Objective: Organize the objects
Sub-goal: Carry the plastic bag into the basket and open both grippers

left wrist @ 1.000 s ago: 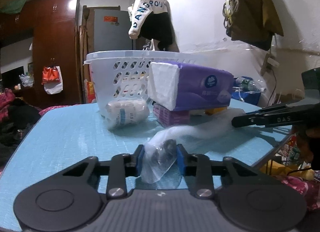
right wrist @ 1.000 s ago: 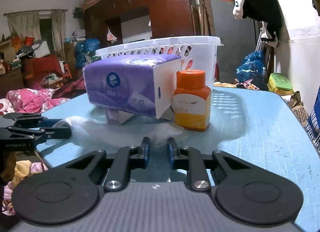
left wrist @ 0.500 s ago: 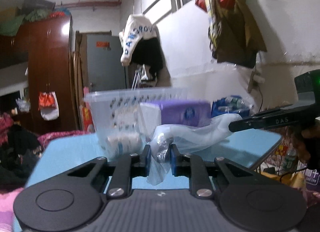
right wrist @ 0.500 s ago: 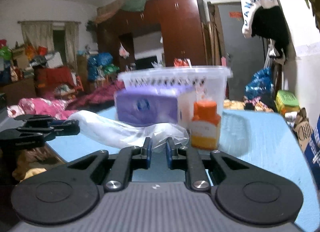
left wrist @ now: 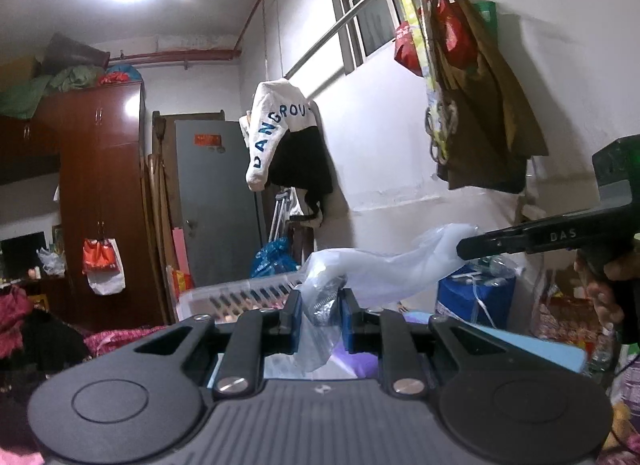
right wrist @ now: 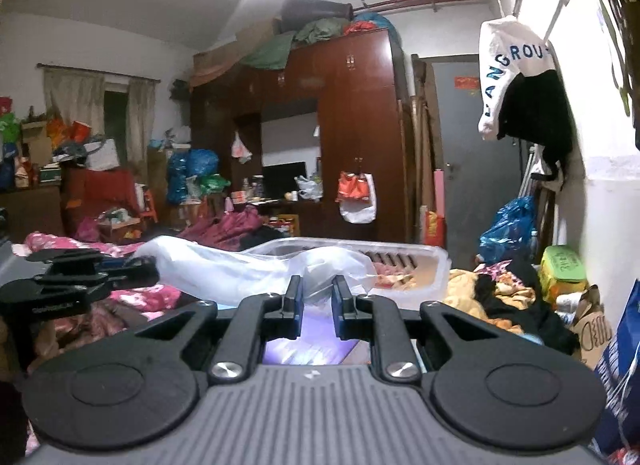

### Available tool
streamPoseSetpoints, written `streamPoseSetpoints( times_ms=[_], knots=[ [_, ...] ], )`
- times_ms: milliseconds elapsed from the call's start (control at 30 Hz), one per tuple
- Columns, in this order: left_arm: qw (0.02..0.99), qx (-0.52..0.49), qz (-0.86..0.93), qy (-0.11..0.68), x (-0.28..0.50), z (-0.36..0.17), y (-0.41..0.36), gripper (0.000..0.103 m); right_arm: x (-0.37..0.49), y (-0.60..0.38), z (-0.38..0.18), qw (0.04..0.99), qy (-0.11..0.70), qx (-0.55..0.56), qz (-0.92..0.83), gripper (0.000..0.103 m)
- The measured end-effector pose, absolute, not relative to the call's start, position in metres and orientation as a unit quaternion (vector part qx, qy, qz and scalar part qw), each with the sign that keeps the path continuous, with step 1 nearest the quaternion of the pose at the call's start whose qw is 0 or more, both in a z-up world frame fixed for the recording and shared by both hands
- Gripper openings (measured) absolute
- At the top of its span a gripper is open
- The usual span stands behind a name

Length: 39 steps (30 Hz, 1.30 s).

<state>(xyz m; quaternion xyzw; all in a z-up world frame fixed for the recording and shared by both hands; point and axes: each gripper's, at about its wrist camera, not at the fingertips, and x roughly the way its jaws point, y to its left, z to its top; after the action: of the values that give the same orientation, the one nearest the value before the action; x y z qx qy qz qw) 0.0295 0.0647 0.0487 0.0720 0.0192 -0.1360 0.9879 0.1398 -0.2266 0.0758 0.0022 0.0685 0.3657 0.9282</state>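
Both grippers raised: left gripper (left wrist: 320, 315) and right gripper (right wrist: 316, 301) each pinching plastic bag (left wrist: 384, 271) ends.

Clear plastic bag (left wrist: 376, 273) stretched taut in air above white basket (right wrist: 404, 255), something dark inside one end.

The plastic bag (left wrist: 372, 277) is thin, translucent film, crinkled and faintly glossy. The left gripper (left wrist: 320, 319) is matt black plastic with bright metal screw heads, its fingers (left wrist: 294, 319) faced with blue pads. The basket (right wrist: 420, 261) at far centre is smooth white slotted plastic. The wardrobe (right wrist: 352, 137) is glossy dark red-brown wood; the hanging jacket (left wrist: 280, 133) at far right is soft cloth.
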Motion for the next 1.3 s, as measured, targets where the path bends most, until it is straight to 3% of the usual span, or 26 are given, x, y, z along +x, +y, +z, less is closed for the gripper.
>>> streamPoseSetpoints(
  times_ms=[233,533,1300],
  knots=[
    [0.986,0.081,-0.133,0.055,0.112,0.073,0.071,0.023,0.228,-0.214,0.090,0.930,0.104,0.036,0.351,0.016],
    [0.980,0.109,-0.112,0.124,0.188,0.059,0.080,0.023,0.284,-0.192,0.063,0.928,0.158,0.034,0.335,0.016],
    [0.979,0.104,-0.104,0.142,0.209,0.050,0.084,0.023,0.296,-0.185,0.061,0.925,0.179,0.023,0.334,0.016]
  ],
)
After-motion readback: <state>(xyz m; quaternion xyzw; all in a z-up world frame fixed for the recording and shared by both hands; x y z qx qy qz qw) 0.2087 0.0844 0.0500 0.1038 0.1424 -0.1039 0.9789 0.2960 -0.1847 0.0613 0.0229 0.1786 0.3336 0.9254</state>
